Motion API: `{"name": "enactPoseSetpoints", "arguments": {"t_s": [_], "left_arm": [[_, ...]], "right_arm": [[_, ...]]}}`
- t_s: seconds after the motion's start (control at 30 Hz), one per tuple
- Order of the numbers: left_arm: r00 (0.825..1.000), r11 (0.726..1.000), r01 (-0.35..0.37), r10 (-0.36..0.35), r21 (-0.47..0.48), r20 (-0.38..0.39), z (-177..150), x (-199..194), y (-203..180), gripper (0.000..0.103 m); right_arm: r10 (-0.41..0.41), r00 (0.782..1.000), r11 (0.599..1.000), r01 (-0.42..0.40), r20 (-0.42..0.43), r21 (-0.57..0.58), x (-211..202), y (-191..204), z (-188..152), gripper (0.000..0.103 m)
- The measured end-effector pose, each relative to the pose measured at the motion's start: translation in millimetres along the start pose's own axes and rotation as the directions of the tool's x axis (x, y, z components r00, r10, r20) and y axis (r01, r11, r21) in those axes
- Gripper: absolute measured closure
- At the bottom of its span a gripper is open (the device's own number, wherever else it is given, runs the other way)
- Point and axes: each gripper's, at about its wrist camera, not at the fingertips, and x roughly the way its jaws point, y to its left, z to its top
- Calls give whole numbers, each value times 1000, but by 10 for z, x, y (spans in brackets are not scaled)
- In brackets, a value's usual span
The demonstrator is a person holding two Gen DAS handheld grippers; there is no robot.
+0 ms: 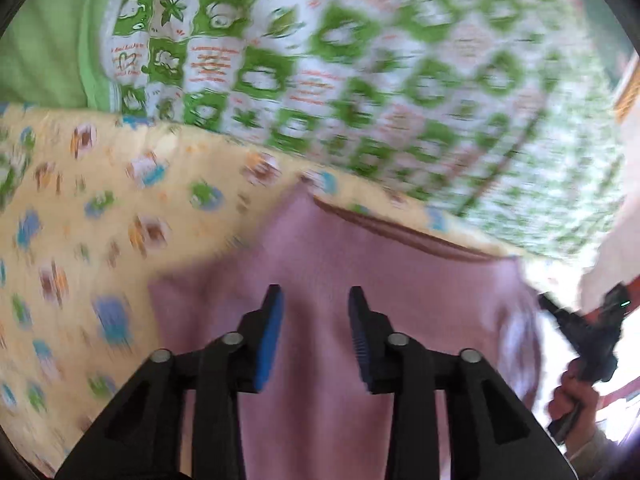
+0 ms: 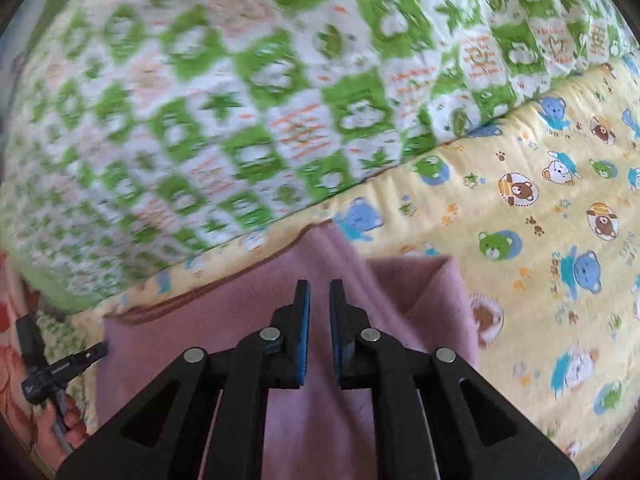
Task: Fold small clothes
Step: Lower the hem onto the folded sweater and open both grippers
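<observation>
A small pink garment [image 1: 332, 272] with a brown hem lies on the yellow bear-print sheet [image 1: 80, 208]. My left gripper [image 1: 316, 294] is open above the garment, its blue pads apart, holding nothing. In the right wrist view the same garment [image 2: 248, 312] shows a folded flap at its right side. My right gripper [image 2: 319, 288] hovers over it with a narrow gap between the pads and no cloth in it. The other gripper and the hand holding it show at the right edge of the left wrist view [image 1: 580, 344] and at the left edge of the right wrist view [image 2: 52, 368].
A green-and-white patterned quilt [image 1: 360, 60] is bunched behind the garment, also in the right wrist view [image 2: 240, 100]. The yellow sheet [image 2: 540, 220] spreads to the garment's right. Both views are motion-blurred.
</observation>
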Motion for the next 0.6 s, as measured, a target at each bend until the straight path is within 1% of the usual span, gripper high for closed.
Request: {"name": "enactPoseSetpoints", "arguments": {"t_s": [0.03, 0.07, 0.1, 0.13, 0.17, 0.2, 0.23, 0.3, 0.33, 0.37, 0.4, 0.43, 0.47, 0.5, 0.53, 0.57, 0.6], "left_arm": [[1000, 1000, 30, -30, 3, -4, -135, -75, -154, 56], [999, 999, 48, -48, 8, -9, -244, -98, -231, 56], [998, 998, 61, -60, 15, -24, -358, -100, -279, 56], [997, 998, 59, -58, 26, -46, -451, -36, -347, 56], [998, 999, 33, -31, 34, -56, -507, 17, -389, 56], [998, 999, -4, 6, 34, -62, -560, 52, -365, 56], [997, 999, -33, 35, 21, -72, -590, 97, -286, 56], [993, 996, -91, 90, -8, -82, -610, 140, -77, 57], [990, 993, -120, 118, -13, -82, -594, 160, 47, 61], [986, 990, -139, 138, -12, -91, -592, 176, 155, 63], [983, 988, -154, 151, -19, -106, -583, 191, 263, 72], [983, 988, -147, 142, -38, -118, -571, 169, 386, 78], [984, 989, -138, 131, -51, -120, -537, 133, 509, 79], [983, 988, -146, 140, -52, -116, -532, 83, 549, 79], [982, 986, -160, 154, -47, -112, -537, 26, 559, 79], [981, 986, -161, 155, -51, -113, -559, -46, 580, 78], [982, 986, -156, 149, -60, -113, -582, -120, 568, 74]], "right_arm": [[26, 1000, 999, -26, -18, -24, -85, 67, -96, 92], [60, 997, 997, -61, -39, -36, -145, 145, -194, 90], [90, 994, 994, -93, -63, -48, -210, 185, -323, 84], [108, 990, 991, -115, -94, -64, -222, 244, -437, 77], [110, 986, 989, -121, -125, -85, -218, 295, -543, 59], [100, 985, 988, -115, -140, -102, -207, 377, -665, 52], [79, 985, 988, -97, -150, -118, -211, 373, -794, 50], [19, 984, 992, -41, -179, -116, -202, 244, -951, 50], [-2, 984, 995, -17, -178, -102, -195, 135, -979, 52], [-8, 985, 996, -8, -173, -91, -216, 35, -991, 58], [-23, 985, 996, 9, -169, -83, -244, -112, -996, 67], [-47, 984, 996, 34, -172, -79, -247, -202, -967, 95], [-65, 983, 997, 56, -169, -58, -278, -301, -945, 103], [-95, 984, 995, 90, -150, -38, -347, -372, -903, 103], [-153, 979, 988, 150, -134, -33, -469, -468, -861, 103], [-201, 971, 980, 200, -128, -19, -546, -568, -825, 99], [-189, 973, 981, 192, -129, 8, -598, -639, -798, 99]]}}
